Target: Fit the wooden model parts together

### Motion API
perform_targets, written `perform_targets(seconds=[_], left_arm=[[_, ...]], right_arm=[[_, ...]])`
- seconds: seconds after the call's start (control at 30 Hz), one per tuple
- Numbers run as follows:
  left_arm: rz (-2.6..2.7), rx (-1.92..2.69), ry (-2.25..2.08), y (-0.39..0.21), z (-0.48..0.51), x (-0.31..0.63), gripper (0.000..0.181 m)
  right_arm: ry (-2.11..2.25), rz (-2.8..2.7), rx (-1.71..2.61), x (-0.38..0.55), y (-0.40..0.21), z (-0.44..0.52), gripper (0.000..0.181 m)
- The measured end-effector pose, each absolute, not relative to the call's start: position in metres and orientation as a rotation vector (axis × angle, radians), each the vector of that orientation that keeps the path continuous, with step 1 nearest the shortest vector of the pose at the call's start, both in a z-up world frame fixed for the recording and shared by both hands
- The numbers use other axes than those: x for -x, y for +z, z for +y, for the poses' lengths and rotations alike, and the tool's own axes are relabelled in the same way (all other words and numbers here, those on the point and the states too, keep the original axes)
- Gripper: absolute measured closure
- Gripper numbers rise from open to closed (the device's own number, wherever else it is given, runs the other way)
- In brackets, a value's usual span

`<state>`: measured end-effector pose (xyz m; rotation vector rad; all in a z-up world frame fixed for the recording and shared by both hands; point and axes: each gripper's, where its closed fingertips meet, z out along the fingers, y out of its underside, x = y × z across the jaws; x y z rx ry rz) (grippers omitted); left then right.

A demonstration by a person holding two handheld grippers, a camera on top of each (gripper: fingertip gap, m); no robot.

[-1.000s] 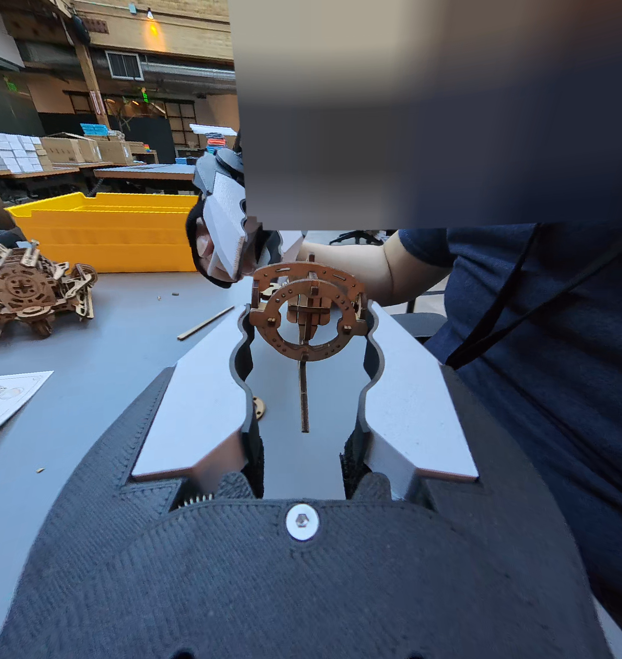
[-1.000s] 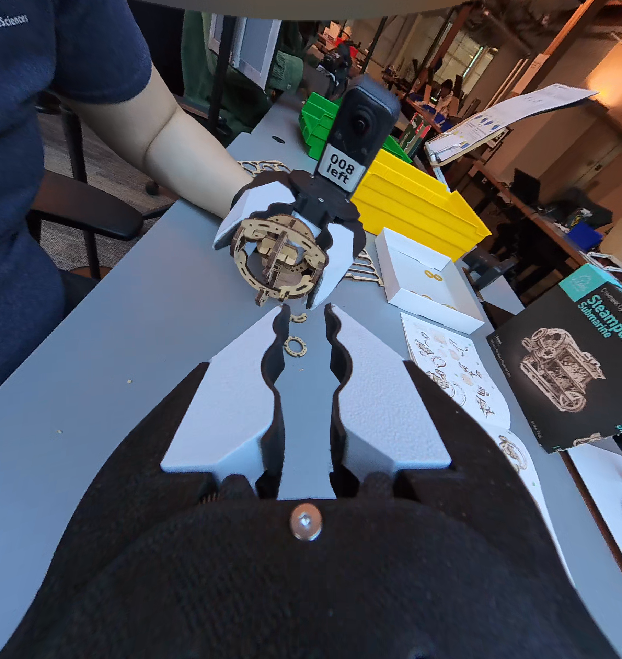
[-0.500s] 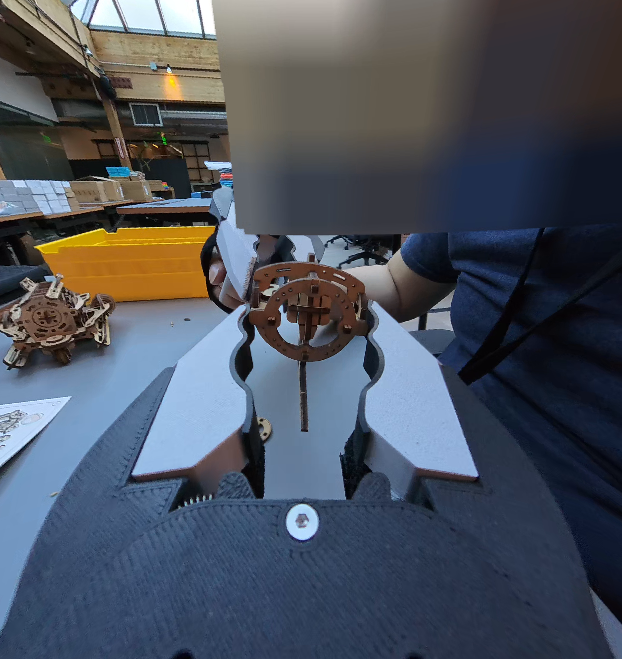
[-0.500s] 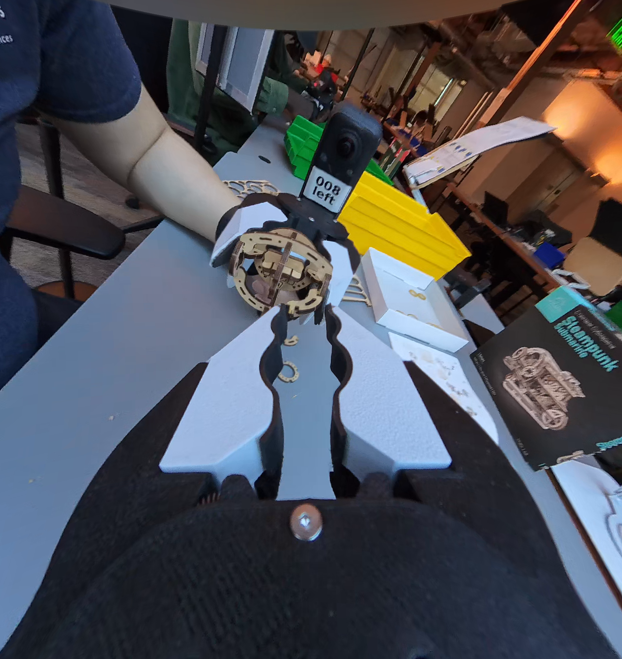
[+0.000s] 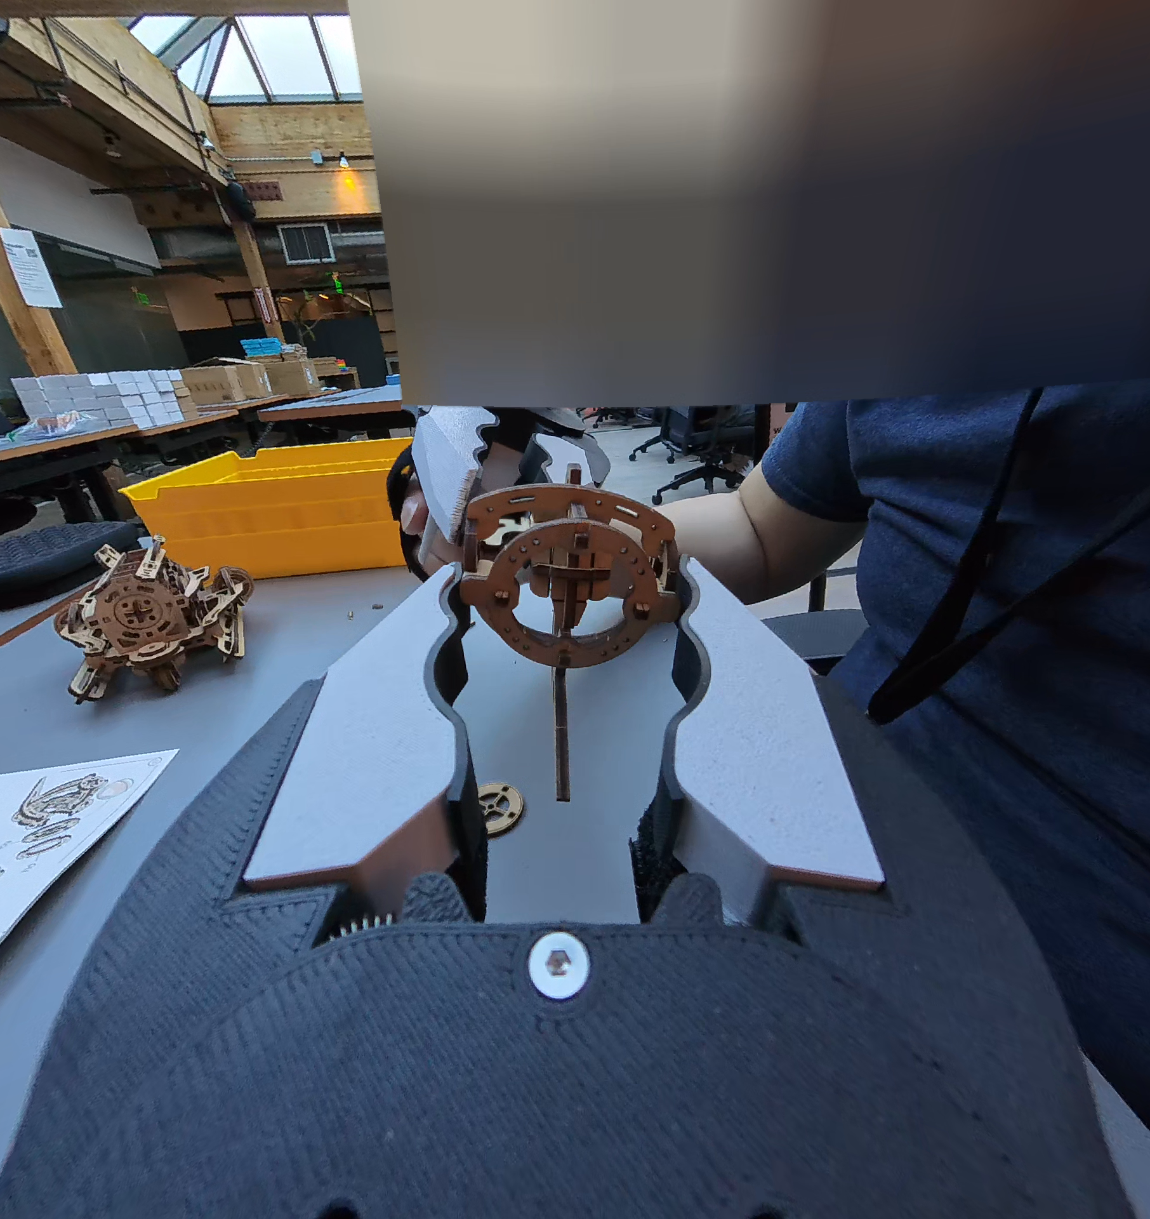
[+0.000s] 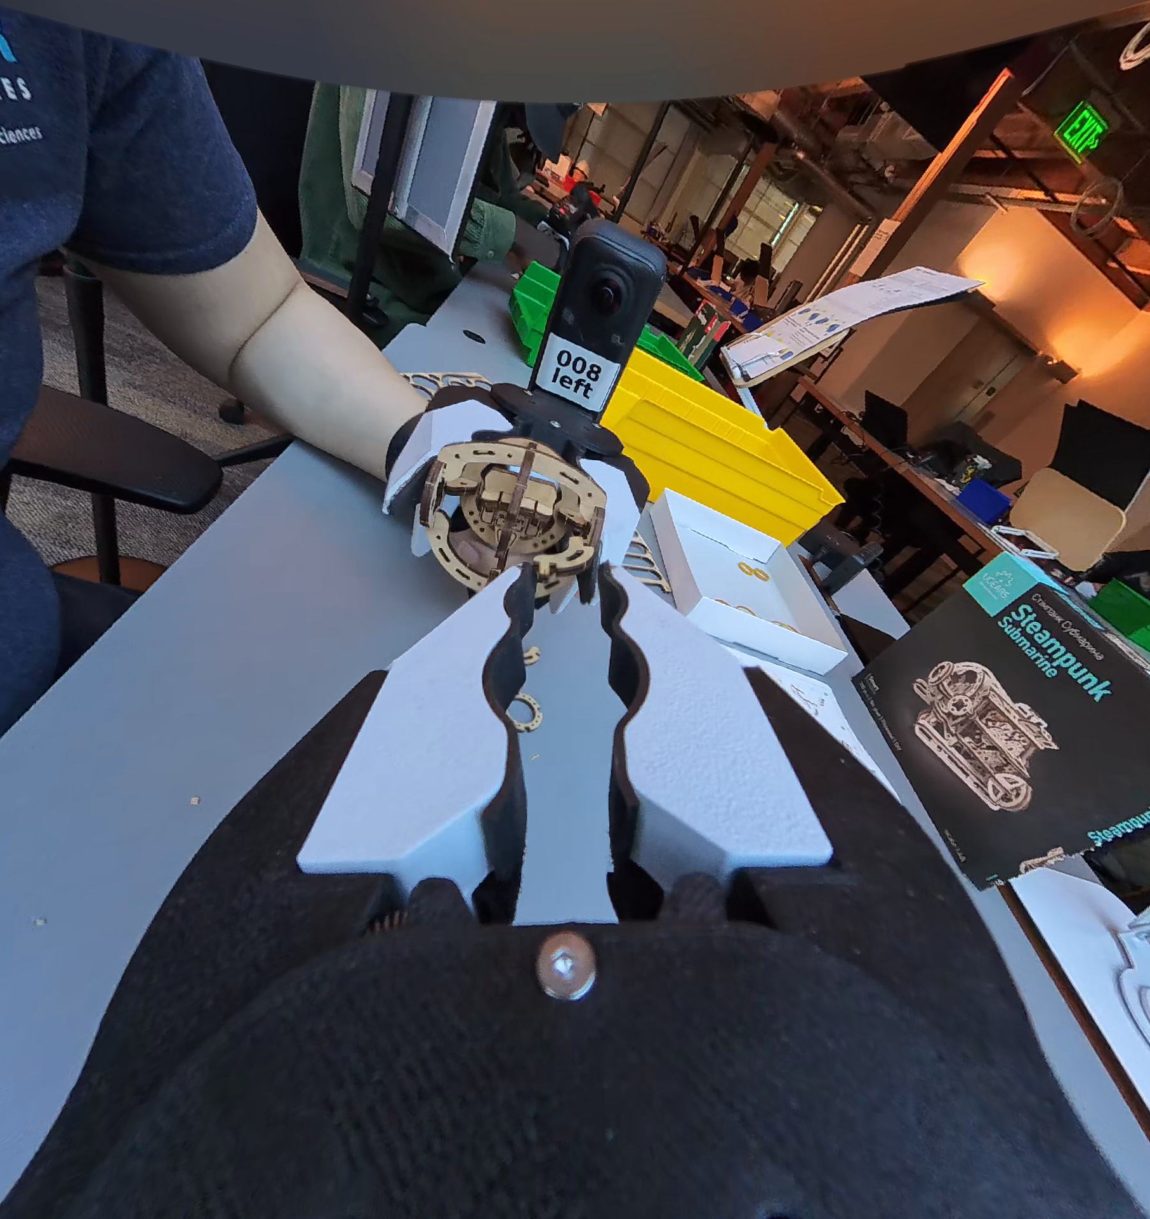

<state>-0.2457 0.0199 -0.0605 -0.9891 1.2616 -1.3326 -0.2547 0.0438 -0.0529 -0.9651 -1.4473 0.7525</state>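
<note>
My left gripper is shut on a round wooden ring assembly, gripped by its sides above the grey table. A thin wooden stick hangs from the assembly toward me. In the right wrist view the same assembly faces me in the left gripper. My right gripper has a narrow gap between its fingers and holds nothing. Its tips are at the assembly's lower edge. In the left wrist view the right gripper shows behind the assembly's upper left.
A finished wooden model and a yellow bin stand at the left. An instruction sheet and a small gear lie near. On the right are a white box, a black kit box and loose rings. From either gripper's tips it is about 30 cm to the finished wooden model.
My right gripper has moved forward until its tips reach the assembly. The left gripper has tilted the assembly slightly while keeping its hold.
</note>
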Motion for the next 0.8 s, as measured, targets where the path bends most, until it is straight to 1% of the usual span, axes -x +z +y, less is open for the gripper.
perform_targets(seconds=[0.03,0.23,0.33,0.53,0.6,0.8], left_arm=[[1.262,0.991,-1.325,-0.0606,0.0200,0.2452,0.121],[1.263,0.994,-1.322,-0.0602,0.0193,0.2445,0.120],[1.258,0.996,-1.285,-0.0611,0.0225,0.2443,0.121],[1.255,0.983,-1.273,-0.0606,0.0216,0.2438,0.121],[1.258,0.987,-1.273,-0.0615,0.0213,0.2429,0.120],[1.245,0.996,-1.281,-0.0614,0.0236,0.2435,0.121]], right_arm=[[0.762,-1.443,0.959,0.2543,-0.0517,0.0431,0.166],[0.752,-1.448,0.941,0.2537,-0.0514,0.0420,0.165],[0.791,-1.418,0.940,0.2534,-0.0467,0.0417,0.160],[0.748,-1.427,0.943,0.2562,-0.0496,0.0433,0.162],[0.757,-1.432,0.939,0.2568,-0.0499,0.0419,0.166],[0.755,-1.433,0.951,0.2556,-0.0504,0.0441,0.164]])
